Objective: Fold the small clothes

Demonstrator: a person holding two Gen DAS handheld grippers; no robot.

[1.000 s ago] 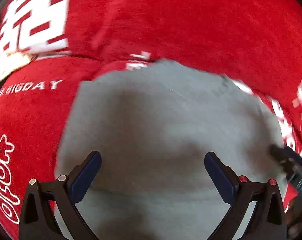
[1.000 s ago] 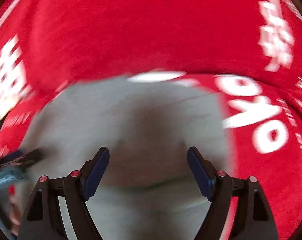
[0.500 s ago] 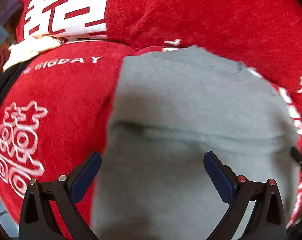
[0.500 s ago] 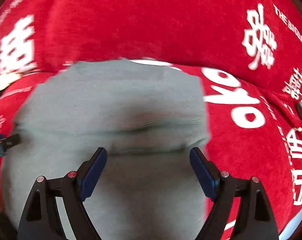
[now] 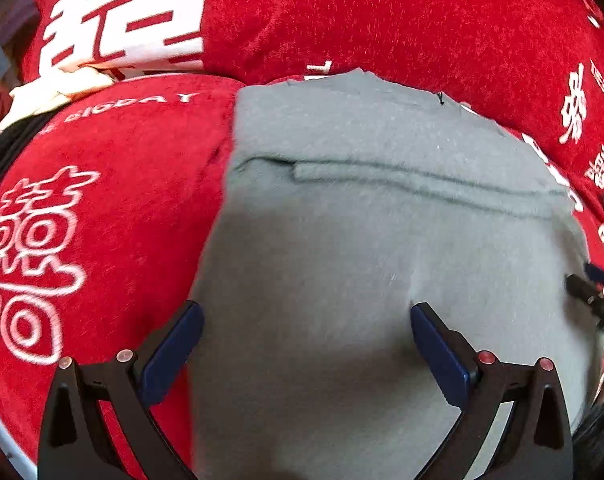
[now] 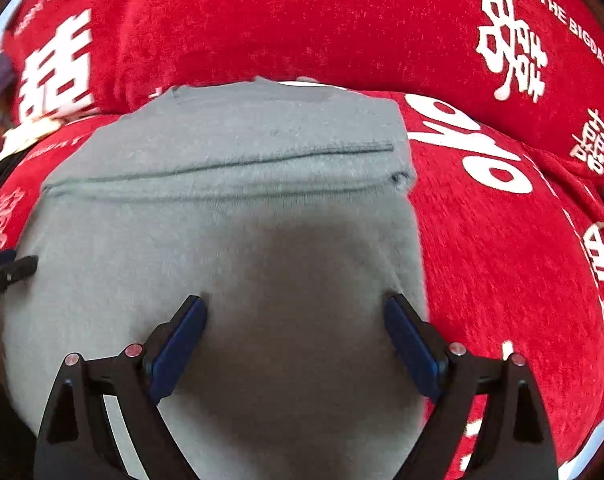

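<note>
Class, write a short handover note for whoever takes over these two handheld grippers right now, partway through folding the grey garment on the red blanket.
Left gripper: open, nothing held, hovering over the garment's left edge.
Right gripper: jaws opening, nothing between them but cloth lying below, over the garment's right part.
Grey garment: lies flat on the red blanket, with a fold line running across its upper part, so one fold looks done.
A cream cloth lies at the far left, untouched.
Left to do: probably grip the near edge or the sides and fold again into a compact shape.
</note>
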